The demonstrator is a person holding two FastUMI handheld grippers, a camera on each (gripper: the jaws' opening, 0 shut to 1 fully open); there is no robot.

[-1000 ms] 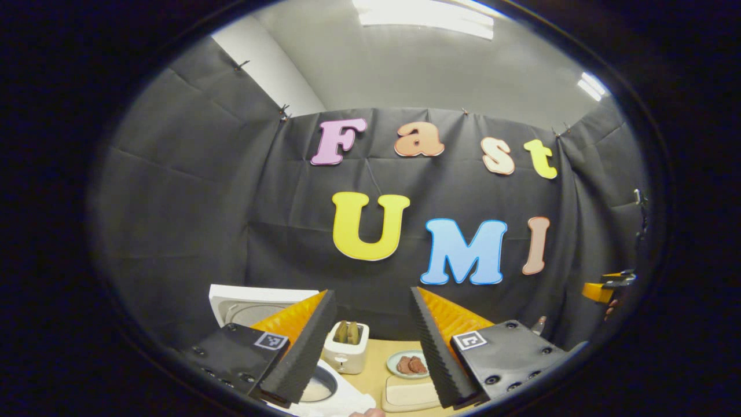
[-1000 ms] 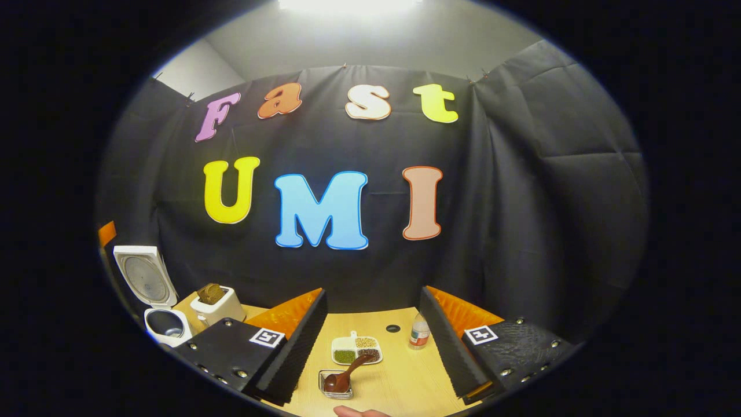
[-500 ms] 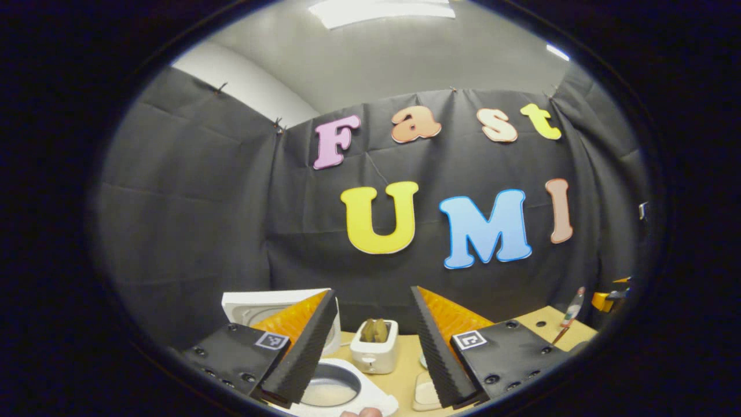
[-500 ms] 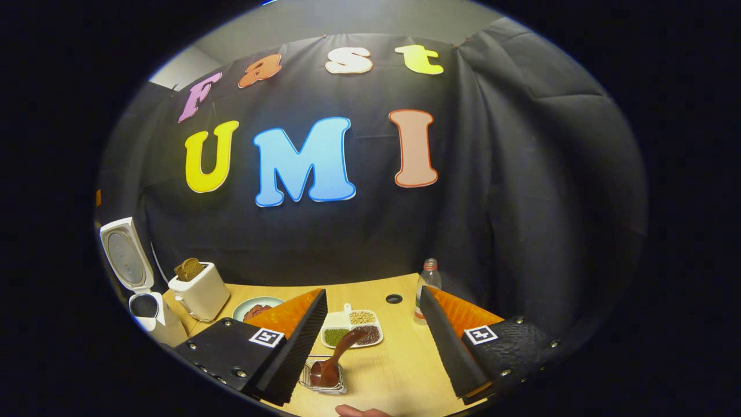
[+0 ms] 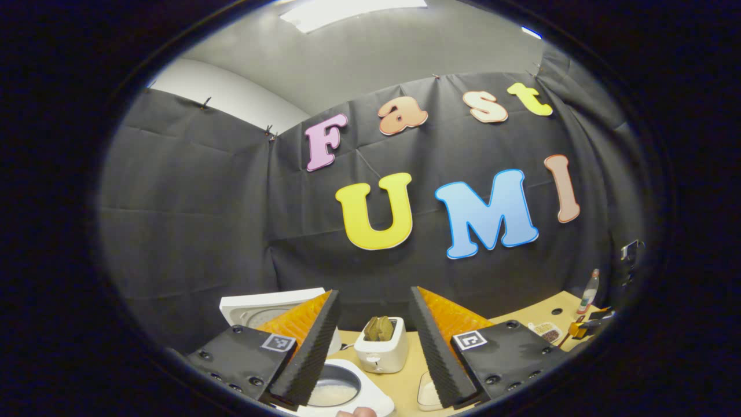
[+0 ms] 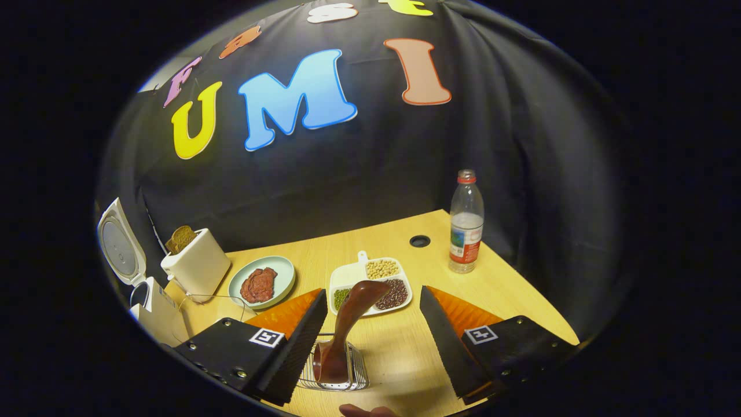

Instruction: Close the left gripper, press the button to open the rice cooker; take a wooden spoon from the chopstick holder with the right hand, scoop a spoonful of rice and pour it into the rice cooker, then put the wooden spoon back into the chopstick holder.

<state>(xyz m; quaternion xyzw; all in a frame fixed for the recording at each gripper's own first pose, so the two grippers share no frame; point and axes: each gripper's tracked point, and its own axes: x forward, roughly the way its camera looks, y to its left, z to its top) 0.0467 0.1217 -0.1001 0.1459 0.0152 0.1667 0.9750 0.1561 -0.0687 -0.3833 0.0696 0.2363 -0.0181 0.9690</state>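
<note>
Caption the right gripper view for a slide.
Open right gripper poised over the wooden spoon standing in its wire holder.

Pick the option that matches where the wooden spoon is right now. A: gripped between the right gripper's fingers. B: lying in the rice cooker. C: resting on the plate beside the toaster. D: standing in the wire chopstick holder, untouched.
D: in the right gripper view the wooden spoon stands in the wire chopstick holder, while the right gripper is open, both fingers apart from the spoon.
</note>
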